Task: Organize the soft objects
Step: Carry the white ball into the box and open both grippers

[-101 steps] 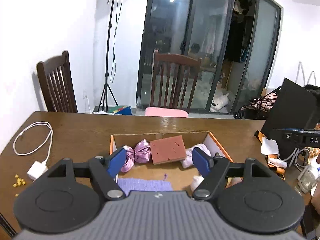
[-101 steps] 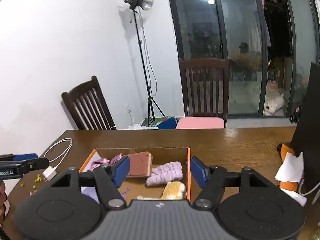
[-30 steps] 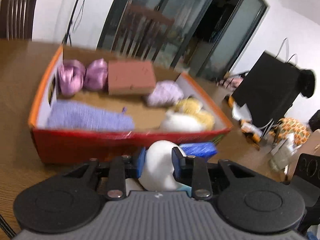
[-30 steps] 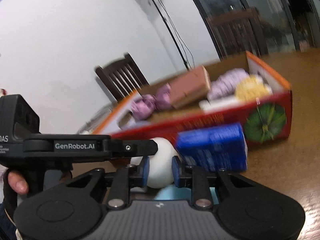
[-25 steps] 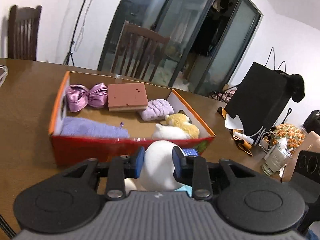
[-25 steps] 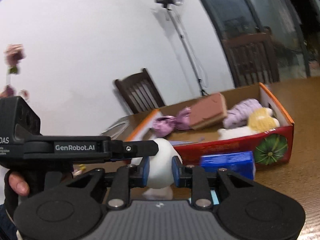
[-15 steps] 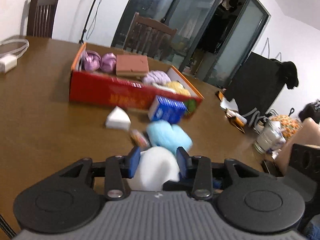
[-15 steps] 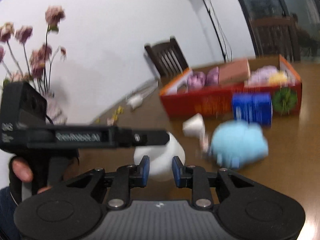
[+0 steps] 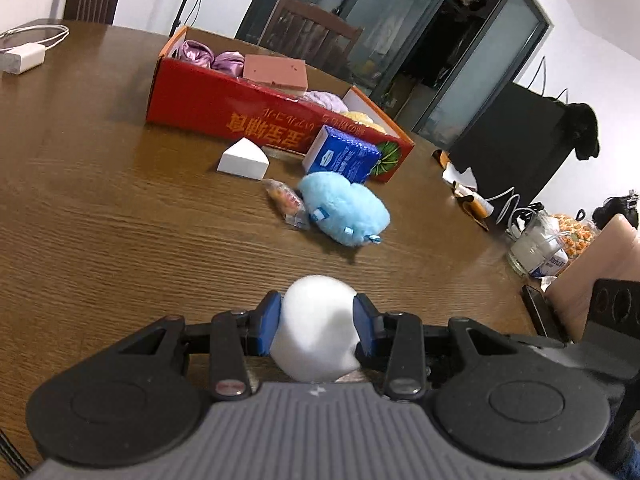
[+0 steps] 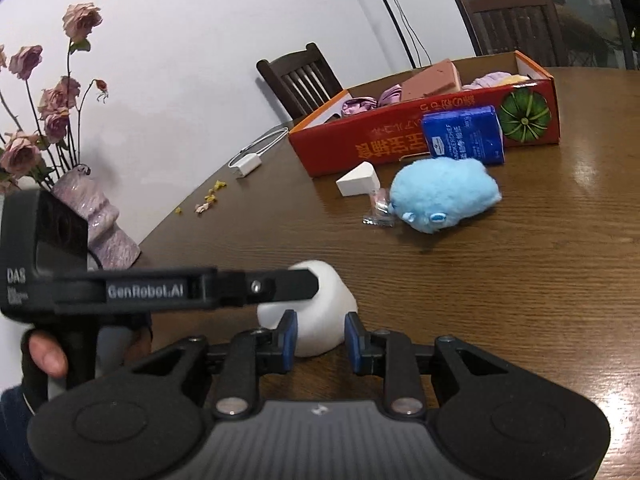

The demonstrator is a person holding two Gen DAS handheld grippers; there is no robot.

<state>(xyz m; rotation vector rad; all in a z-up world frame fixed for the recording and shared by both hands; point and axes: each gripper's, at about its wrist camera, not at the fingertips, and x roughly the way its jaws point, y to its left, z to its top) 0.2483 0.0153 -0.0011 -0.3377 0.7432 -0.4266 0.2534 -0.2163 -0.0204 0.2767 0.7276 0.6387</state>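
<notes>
A white egg-shaped soft sponge [image 9: 316, 332] sits between the blue pads of my left gripper [image 9: 318, 322], which is shut on it. My right gripper [image 10: 319, 338] is shut on the same sponge [image 10: 320, 320] lower down. The left gripper's finger [image 10: 280, 286] crosses its top. Farther along the table lie a light-blue plush [image 9: 344, 214] [image 10: 444, 194], a white wedge sponge [image 9: 243, 158] and a small candy wrapper [image 9: 286, 200]. Behind them stands the red cardboard box [image 9: 248, 116] [image 10: 400, 140], which holds purple scrunchies, a brown sponge and lilac and yellow soft things.
A blue packet [image 9: 342, 156] leans against the box front. A vase of pink roses [image 10: 92, 216] stands at the left table edge, with a white charger [image 9: 22, 58] beyond. At the right are a glass jar [image 9: 536, 248] and a black bag [image 9: 508, 140]. A hand [image 10: 44, 356] grips the left handle.
Both grippers have drawn back from the box with the white sponge between them, so the box, packet and blue plush now lie farther off. The left pads stand a little wider.
</notes>
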